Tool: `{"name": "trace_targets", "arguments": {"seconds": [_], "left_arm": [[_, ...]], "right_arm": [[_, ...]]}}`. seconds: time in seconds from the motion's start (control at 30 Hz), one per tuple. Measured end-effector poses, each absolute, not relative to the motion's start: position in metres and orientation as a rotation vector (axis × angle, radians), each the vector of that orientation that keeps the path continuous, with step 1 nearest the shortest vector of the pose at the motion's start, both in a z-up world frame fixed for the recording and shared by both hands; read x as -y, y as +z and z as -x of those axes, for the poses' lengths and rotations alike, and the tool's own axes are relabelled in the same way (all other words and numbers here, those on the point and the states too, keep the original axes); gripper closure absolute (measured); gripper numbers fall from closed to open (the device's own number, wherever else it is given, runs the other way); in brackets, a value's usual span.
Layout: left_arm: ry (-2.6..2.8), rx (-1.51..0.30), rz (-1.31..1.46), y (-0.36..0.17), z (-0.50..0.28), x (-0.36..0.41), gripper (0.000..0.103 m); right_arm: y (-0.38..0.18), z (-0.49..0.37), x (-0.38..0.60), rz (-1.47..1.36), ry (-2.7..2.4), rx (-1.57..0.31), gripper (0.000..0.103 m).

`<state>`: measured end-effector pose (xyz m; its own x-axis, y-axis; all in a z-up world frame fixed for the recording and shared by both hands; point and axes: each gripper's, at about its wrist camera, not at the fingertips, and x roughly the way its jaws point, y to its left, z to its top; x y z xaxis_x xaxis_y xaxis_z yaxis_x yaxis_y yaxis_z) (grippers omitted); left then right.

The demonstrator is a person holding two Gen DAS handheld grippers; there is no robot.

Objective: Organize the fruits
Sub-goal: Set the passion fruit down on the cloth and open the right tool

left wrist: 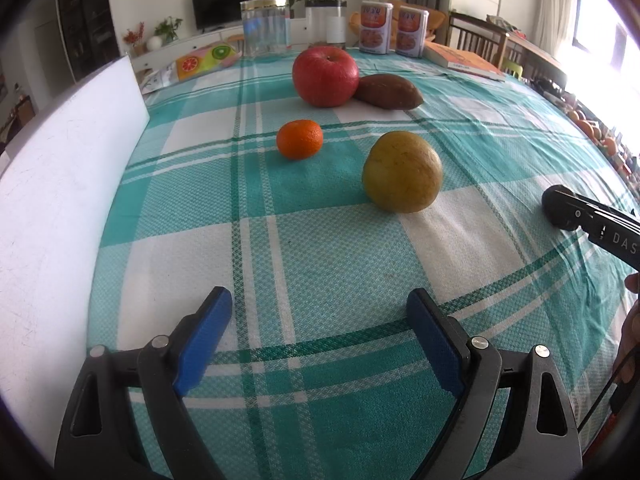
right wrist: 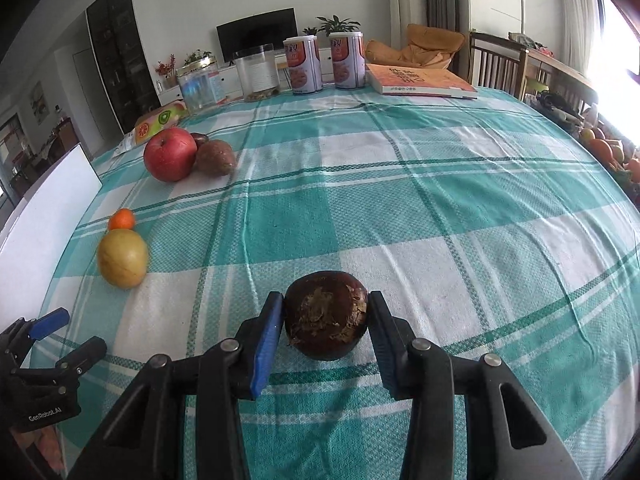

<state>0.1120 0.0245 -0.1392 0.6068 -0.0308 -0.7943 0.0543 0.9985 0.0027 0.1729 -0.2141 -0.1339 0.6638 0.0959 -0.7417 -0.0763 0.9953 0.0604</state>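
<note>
One dark fruit (right wrist: pixel 326 316) sits between the right tongs (right wrist: pixel 326 334), gripped or nearly. Four others, apple (left wrist: pixel 325 76) and pear (left wrist: pixel 402 172) included, lie scattered ahead of the open, empty left tongs (left wrist: pixel 320 336); sorting looks barely started.

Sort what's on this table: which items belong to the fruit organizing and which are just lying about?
Job: red apple, tangerine, yellow pear, dark round fruit between the right gripper fingers.

Lying about: two cans, book, clear jar, white board.
</note>
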Motion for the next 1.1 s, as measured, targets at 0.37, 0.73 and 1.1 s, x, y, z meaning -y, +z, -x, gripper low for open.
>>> {"name": "trace_targets", "arguments": {"seconds": [0.37,0.73,1.1], "left_arm": [[-0.049,-0.918,-0.028,-0.139,-0.112,-0.024,0.012],[-0.048,-0.918,-0.028,-0.139,-0.112,-0.024,0.011],[-0.048,-0.919,-0.028,-0.139,-0.112,-0.024,0.011]], "right_arm": [[-0.144,-0.176,0.211,-0.024,0.091,-0.89,0.03],[-0.148,-0.178,0.204,0.009,0.096,-0.917,0.015],[-0.149,-0.179,0.203,0.009,0.104,-0.922,0.011]]}}
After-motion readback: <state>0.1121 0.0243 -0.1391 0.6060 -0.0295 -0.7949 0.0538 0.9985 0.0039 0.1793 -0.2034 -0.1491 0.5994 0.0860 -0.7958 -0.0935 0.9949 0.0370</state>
